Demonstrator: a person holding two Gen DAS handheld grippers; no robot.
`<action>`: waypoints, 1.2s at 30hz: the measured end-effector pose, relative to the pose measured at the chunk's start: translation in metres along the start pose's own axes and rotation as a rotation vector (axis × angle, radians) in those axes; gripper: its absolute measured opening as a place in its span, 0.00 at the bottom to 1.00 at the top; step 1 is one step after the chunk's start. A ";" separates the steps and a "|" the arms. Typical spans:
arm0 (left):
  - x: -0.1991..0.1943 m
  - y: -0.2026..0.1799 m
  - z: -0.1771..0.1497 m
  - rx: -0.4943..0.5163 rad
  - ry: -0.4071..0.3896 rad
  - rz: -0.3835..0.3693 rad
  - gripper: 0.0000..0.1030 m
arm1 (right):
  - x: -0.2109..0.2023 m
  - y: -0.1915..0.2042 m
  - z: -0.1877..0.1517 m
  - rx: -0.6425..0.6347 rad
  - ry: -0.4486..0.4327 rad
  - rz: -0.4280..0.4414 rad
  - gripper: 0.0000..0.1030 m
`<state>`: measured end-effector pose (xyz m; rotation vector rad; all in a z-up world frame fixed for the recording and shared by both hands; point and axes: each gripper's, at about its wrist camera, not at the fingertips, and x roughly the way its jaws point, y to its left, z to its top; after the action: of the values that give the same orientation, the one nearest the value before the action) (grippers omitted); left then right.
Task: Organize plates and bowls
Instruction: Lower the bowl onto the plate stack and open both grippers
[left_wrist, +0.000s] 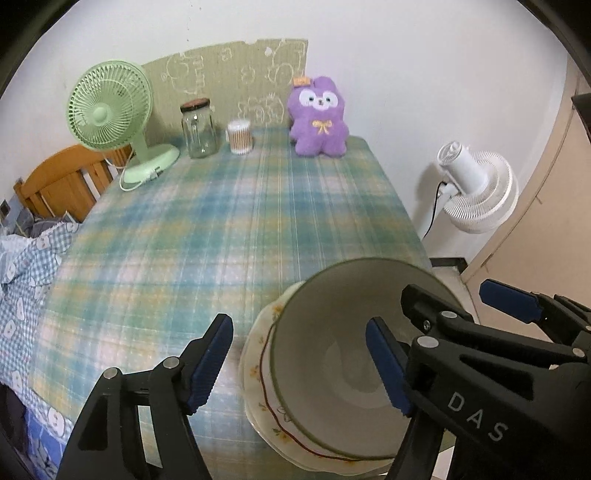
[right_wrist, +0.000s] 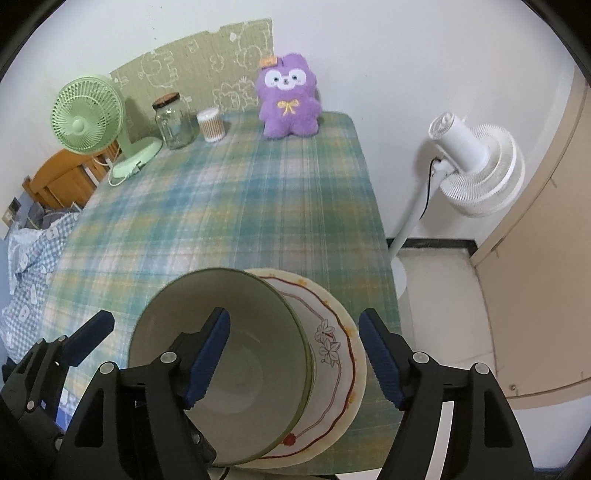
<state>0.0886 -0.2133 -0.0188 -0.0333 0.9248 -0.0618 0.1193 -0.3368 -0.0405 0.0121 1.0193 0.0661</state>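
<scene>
**Both grippers spread wide over a bowl stacked on plates**

A green-rimmed bowl (left_wrist: 332, 365) sits on a stack of floral plates (left_wrist: 258, 373) at the near edge of the plaid tablecloth (left_wrist: 207, 229), toward its right side.

The left wrist view shows the left gripper (left_wrist: 299, 363) with its jaws wide apart, empty, one blue pad over the cloth and the other over the bowl's interior. The right gripper (left_wrist: 458, 317) enters from the right, one finger reaching over the bowl's far rim; whether it touches cannot be told.

The right wrist view gives what the first hides: the right gripper (right_wrist: 293, 362) is also wide open, straddling the bowl's right wall and the plates' red-lined rim (a flower motif shows here), gripping nothing. The left gripper (right_wrist: 88, 338) appears at the lower left.

At the table's far end stand a green desk fan (right_wrist: 88, 118), a glass jar (right_wrist: 173, 122), a cotton swab tub (right_wrist: 210, 123) and a purple plush toy (right_wrist: 288, 99). A white floor fan (right_wrist: 476, 170) stands beside the table.
</scene>
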 end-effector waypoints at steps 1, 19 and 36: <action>-0.003 0.003 0.001 -0.003 -0.010 -0.005 0.76 | -0.005 0.003 0.000 -0.003 -0.013 -0.006 0.74; -0.064 0.089 0.012 0.042 -0.148 -0.049 0.81 | -0.073 0.077 -0.006 0.058 -0.174 -0.098 0.74; -0.088 0.193 -0.009 0.097 -0.230 -0.061 0.97 | -0.091 0.162 -0.044 0.149 -0.300 -0.128 0.74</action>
<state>0.0359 -0.0143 0.0347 0.0211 0.6900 -0.1564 0.0260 -0.1815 0.0206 0.0901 0.7212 -0.1259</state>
